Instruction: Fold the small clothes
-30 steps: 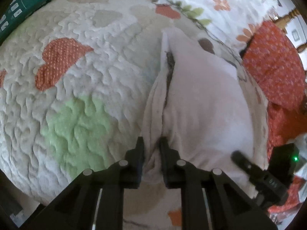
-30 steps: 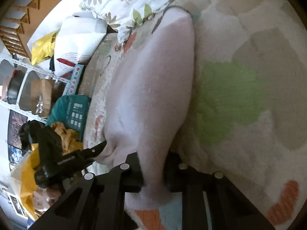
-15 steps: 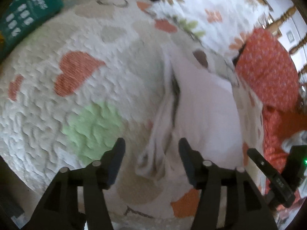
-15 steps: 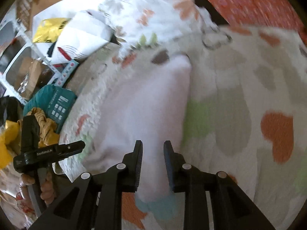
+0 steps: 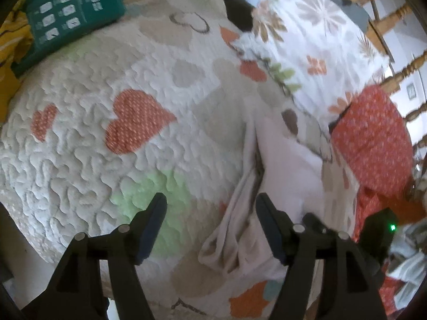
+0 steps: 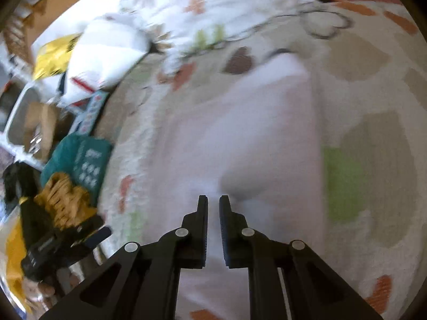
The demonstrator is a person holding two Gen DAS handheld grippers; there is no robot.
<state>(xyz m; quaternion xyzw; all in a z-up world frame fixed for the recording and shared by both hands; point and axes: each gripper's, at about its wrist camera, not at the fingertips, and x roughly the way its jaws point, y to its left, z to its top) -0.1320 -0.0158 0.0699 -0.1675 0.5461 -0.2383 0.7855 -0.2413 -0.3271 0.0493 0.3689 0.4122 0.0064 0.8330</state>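
A small pale pink garment (image 5: 283, 181) lies folded lengthwise on the quilted heart-print bedspread (image 5: 112, 144). Its layered edge faces left in the left wrist view. My left gripper (image 5: 210, 208) is open wide and empty, raised above the garment's near left corner. In the blurred right wrist view the garment (image 6: 240, 144) fills the middle. My right gripper (image 6: 213, 202) hovers over its near end with the jaws nearly together and nothing between them. The right gripper's body (image 5: 379, 229) shows at the lower right of the left wrist view.
A green packet (image 5: 69, 13) lies at the bed's far left corner. A floral pillow (image 5: 307, 34) and a red dotted cushion (image 5: 373, 138) sit behind and right of the garment. Yellow cloth (image 6: 61, 202) and shelves (image 6: 29, 112) stand beside the bed.
Both grippers let go of the garment and pulled back and up. The left jaws opened wide. The right jaws opened slightly, then came nearly together. The garment now lies flat on the bed.
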